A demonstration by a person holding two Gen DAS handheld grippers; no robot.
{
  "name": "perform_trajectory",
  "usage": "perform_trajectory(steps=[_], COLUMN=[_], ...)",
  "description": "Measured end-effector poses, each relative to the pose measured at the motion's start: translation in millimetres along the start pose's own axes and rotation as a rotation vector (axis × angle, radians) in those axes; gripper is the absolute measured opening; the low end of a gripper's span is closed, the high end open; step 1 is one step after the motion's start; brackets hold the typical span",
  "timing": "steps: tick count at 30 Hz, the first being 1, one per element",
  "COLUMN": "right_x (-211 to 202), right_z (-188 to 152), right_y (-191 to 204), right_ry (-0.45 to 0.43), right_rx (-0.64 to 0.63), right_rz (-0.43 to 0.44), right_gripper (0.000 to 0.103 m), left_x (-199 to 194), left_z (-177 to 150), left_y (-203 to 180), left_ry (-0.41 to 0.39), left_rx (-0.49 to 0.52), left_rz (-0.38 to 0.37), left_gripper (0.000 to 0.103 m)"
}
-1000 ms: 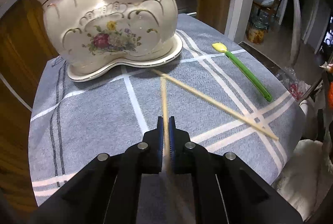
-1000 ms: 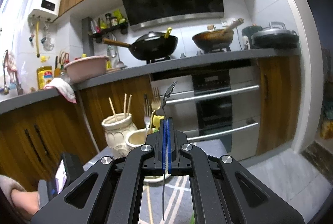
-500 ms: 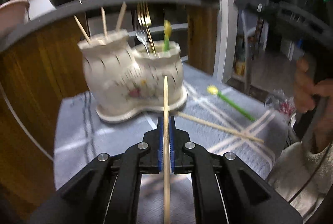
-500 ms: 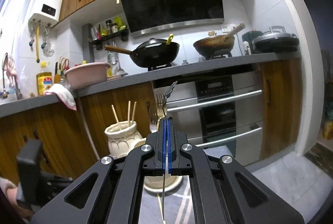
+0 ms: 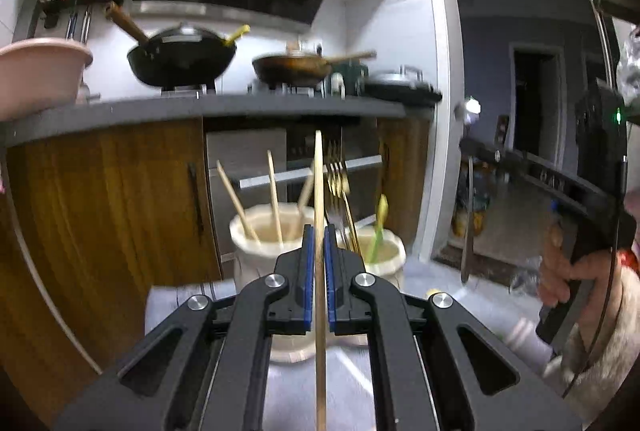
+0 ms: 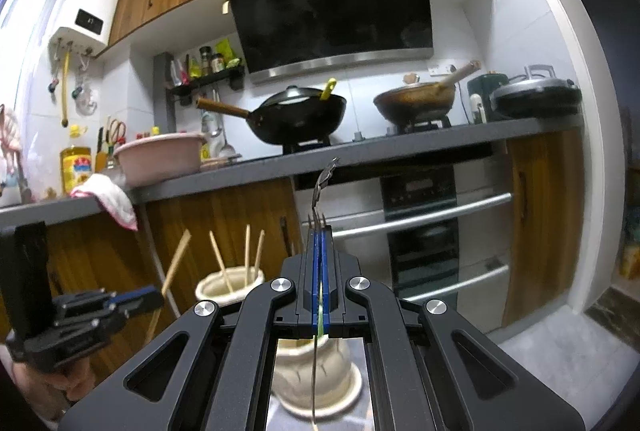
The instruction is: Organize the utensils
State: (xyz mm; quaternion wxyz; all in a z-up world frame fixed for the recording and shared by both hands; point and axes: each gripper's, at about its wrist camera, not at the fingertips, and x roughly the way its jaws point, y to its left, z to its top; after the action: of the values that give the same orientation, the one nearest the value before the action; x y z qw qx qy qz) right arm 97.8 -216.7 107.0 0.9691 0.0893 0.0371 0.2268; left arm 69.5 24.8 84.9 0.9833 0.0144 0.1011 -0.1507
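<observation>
Chopstick (image 5: 319, 191), pale wood, clamped upright in shut left gripper (image 5: 319, 251); silver fork (image 6: 320, 191) pinched tight in right gripper (image 6: 321, 263). Best lowered tip-first into cream ceramic holder (image 5: 256, 251), left cup, clear of standing sticks.

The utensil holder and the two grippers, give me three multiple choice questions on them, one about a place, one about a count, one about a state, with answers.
1. Where do the loose chopsticks stand in the ceramic holder, seen from the left wrist?
A. left cup
B. right cup
C. flat on the cloth

2. How many chopsticks stand in that cup?
A. one
B. three
C. six

3. What is the left gripper doing?
A. open, holding nothing
B. shut on a green spoon
C. shut on a chopstick

Answers:
1 A: the sticks rise from the left cup, while the forks and green spoon stand in the right cup.
2 B: three sticks lean out of its mouth.
3 C: the blue pads clamp the chopstick, which stands upright between them.
</observation>
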Motion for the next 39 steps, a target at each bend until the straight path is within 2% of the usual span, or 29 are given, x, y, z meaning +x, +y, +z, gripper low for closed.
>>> perform_trajectory(steps=[4, 9, 10, 11, 14, 17, 20, 21, 22, 23, 25, 26, 29, 32, 35, 39], right_x=[12.4, 29.4, 32.0, 34.5, 38.9, 40.3, 40.3, 39.7, 38.5, 39.0, 36.9, 36.3, 33.6, 28.4, 23.9, 19.7], right_z=[9.8, 15.4, 15.7, 15.8, 12.4, 6.0, 1.8, 1.2, 0.6, 0.6, -0.5, -1.0, -2.4, -4.0, -4.3, -3.5], right_y=[2.4, 6.4, 7.6, 9.0, 11.1, 9.3, 8.1, 8.1, 7.5, 7.8, 7.3, 7.1, 8.4, 10.2, 13.6, 17.2], right_ry=[-0.024, -0.038, -0.04, -0.04, -0.03, -0.01, 0.01, 0.012, 0.013, 0.013, 0.013, 0.013, 0.019, 0.023, 0.023, 0.017], right_rx=[0.001, 0.003, 0.002, -0.001, -0.01, -0.011, -0.019, -0.02, -0.019, -0.019, -0.016, -0.015, -0.016, -0.022, -0.032, -0.039], right_rz=[0.006, 0.019, 0.024, 0.031, 0.037, 0.043, 0.045, 0.046, 0.046, 0.046, 0.046, 0.046, 0.053, 0.064, 0.076, 0.087], right_gripper=[0.002, 0.002, 0.002, 0.002, 0.002, 0.002, 0.002, 0.002, 0.002, 0.002, 0.002, 0.002, 0.002, 0.002, 0.002, 0.002], left_x=[16.0, 29.9, 31.2, 32.7, 37.6, 40.0, 42.0, 40.7, 40.8, 40.6, 39.4, 39.6, 39.9, 40.7, 39.1, 38.5], left_z=[21.2, 40.9, 43.9, 46.1, 46.6, 31.6, 12.3, 4.0, -1.0, -7.8, -19.9, -29.4, -53.6, -75.5, -91.6, -110.4], left_y=[14.3, 24.7, 24.7, 23.9, 27.9, 36.8, 49.6, 54.3, 56.0, 53.1, 43.6, 36.3, 18.4, 5.4, -3.8, -17.9], left_ry=[-0.045, -0.084, -0.093, -0.096, -0.082, -0.043, 0.028, 0.071, 0.11, 0.16, 0.225, 0.278, 0.38, 0.47, 0.53, 0.601], left_rx=[-0.03, -0.044, -0.042, -0.036, -0.035, -0.038, -0.066, -0.08, -0.071, -0.038, 0.043, 0.09, 0.177, 0.214, 0.23, 0.29], left_rz=[-0.017, -0.003, -0.007, -0.009, -0.008, -0.006, -0.01, -0.052, -0.087, -0.127, -0.18, -0.232, -0.323, -0.402, -0.469, -0.493], left_gripper=[0.005, 0.004, 0.0, 0.0, 0.0, 0.0, 0.0, 0.0, 0.01, 0.023, 0.036, 0.037, 0.037, 0.037, 0.037, 0.037])
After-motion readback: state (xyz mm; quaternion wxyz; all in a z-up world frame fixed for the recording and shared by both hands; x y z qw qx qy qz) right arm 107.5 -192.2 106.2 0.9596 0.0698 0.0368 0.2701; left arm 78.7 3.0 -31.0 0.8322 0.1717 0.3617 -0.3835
